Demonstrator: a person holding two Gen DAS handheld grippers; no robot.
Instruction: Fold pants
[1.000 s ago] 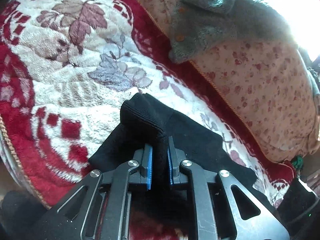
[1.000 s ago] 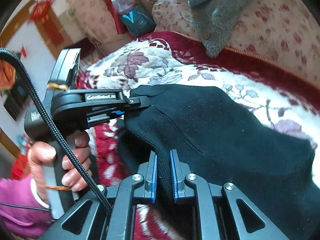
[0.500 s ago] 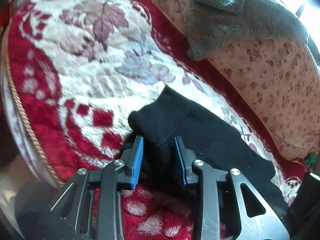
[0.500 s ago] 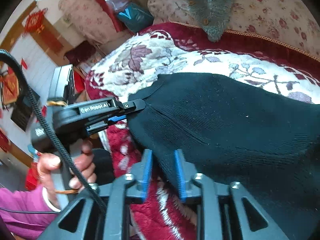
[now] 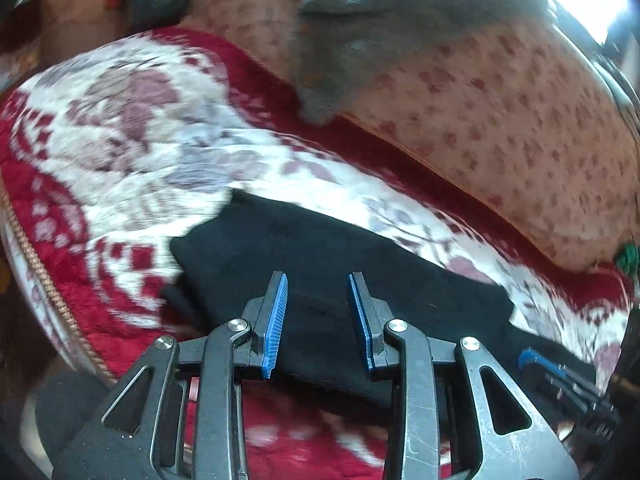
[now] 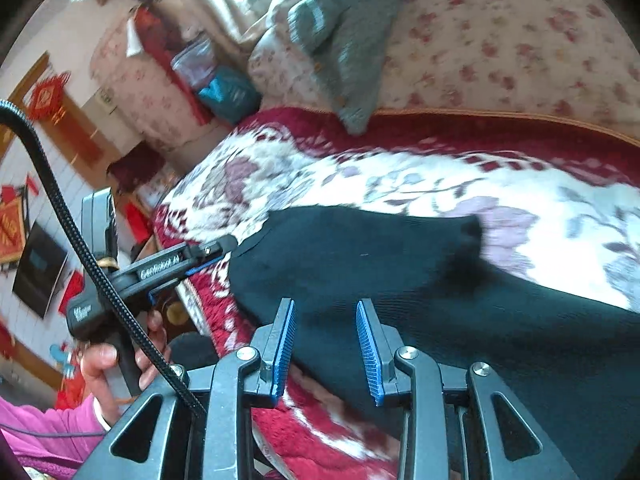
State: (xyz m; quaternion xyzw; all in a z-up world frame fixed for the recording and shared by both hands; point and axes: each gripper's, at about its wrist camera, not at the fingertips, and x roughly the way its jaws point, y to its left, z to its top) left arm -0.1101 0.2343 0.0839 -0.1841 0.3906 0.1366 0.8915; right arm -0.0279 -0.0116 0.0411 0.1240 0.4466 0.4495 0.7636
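The black pants (image 5: 312,236) lie folded on the red and white floral blanket (image 5: 132,140). In the left wrist view my left gripper (image 5: 318,278) hovers over their near edge, open, with its blue pads clear of the cloth. The right gripper's fingers (image 5: 560,372) show at the lower right there. My right gripper (image 6: 326,304) is open too, just above the pants (image 6: 400,256), nothing pinched. In the right wrist view the left gripper (image 6: 218,248) sits at the pants' left corner, held by a hand (image 6: 108,360) in a pink sleeve.
A grey knit garment (image 6: 348,40) hangs over the flowered sofa back (image 5: 520,140) behind the blanket (image 6: 320,168). The blanket's corded edge (image 5: 48,280) drops off at the left. A teal bag (image 6: 228,92) and cushions lie at the sofa's far end.
Both grippers were shut on the pants' edge a second ago. Both have let go, opened and drawn back, and the pants now lie flat on the blanket.
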